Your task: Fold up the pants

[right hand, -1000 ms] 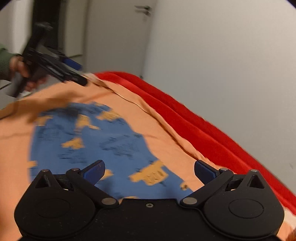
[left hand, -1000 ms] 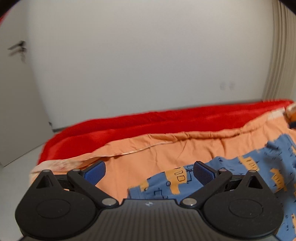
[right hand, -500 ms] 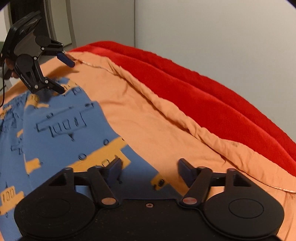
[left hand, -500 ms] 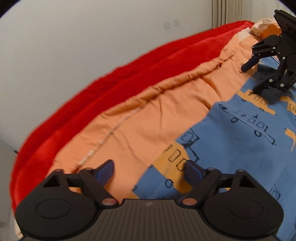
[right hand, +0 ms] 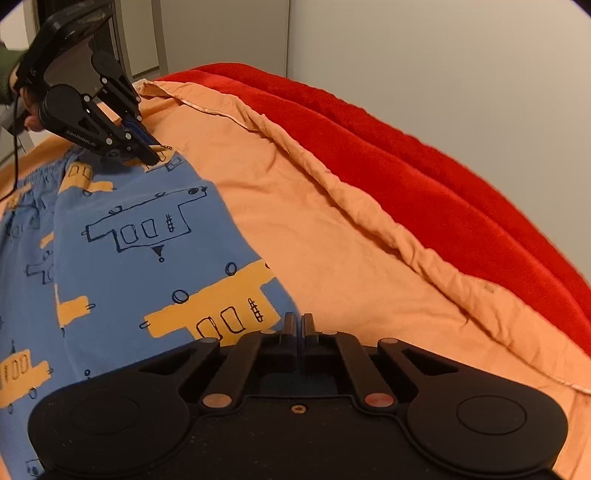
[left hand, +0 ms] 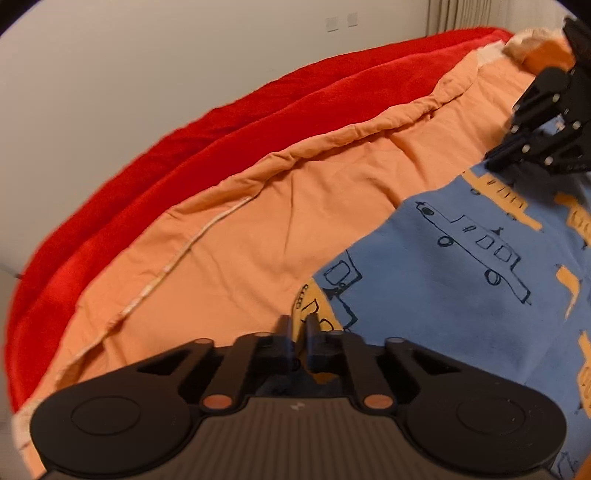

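The pants (left hand: 461, 295) lie lengthwise between both grippers: left gripper (left hand: 298, 325) pinches one corner of the far edge, right gripper (right hand: 298, 323) pinches the other corner.

This is a bedroom in a home. A bed fills both views, covered by a wrinkled orange cotton sheet (left hand: 295, 206) with a pale stitched hem, and along its far edge lies a thick red fleece blanket (right hand: 424, 158) against a plain white painted wall (left hand: 147, 55). The wall carries two small white switch plates (left hand: 341, 21), with pale pleated curtains (left hand: 454, 14) at the corner. Beyond the bed's other end stands a white door (right hand: 221, 33).
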`<state>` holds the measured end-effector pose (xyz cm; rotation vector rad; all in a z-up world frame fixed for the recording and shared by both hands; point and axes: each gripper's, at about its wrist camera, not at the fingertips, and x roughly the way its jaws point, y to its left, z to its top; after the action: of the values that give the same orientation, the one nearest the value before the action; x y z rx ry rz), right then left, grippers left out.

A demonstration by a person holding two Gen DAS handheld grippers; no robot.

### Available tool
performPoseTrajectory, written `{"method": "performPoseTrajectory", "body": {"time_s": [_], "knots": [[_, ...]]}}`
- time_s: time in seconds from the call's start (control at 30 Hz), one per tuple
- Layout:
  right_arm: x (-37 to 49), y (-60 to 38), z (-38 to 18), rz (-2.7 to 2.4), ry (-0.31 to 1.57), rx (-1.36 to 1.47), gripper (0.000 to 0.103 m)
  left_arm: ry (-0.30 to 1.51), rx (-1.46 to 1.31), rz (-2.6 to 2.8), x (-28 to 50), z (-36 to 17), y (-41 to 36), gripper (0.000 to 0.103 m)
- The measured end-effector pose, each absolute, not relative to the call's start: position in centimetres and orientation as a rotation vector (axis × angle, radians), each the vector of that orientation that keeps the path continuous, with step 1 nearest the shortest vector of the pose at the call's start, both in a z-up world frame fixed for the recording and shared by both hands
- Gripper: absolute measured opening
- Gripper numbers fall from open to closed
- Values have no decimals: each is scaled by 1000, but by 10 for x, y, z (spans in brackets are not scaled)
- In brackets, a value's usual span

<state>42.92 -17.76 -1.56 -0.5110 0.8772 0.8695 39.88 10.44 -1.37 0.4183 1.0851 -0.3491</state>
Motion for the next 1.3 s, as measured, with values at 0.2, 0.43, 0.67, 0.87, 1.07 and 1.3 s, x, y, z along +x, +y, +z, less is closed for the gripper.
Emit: {"method": "performPoseTrajectory", "body": {"time_s": [0.2,0.43,0.67,0.87,1.07,1.3], "knots": [[424,-172,10,792,723,-560,0,977,474,-184,396,28,98,2],[459,-144,6,616,646,-581,0,934,408,-75,424,20,109,2],[472,-134,-15,577,693,-599,0,993,344,-28,441,-5,115,2],[443,-152,19,598,607,-531,0,844,338,-47,407,27,116,2],[379,-184,62,639,491,-469,0,621,427,-131,333,54,113,2],[262,-211,81,657,367,-406,0,455,550,-210,236,69,107,2]]}}
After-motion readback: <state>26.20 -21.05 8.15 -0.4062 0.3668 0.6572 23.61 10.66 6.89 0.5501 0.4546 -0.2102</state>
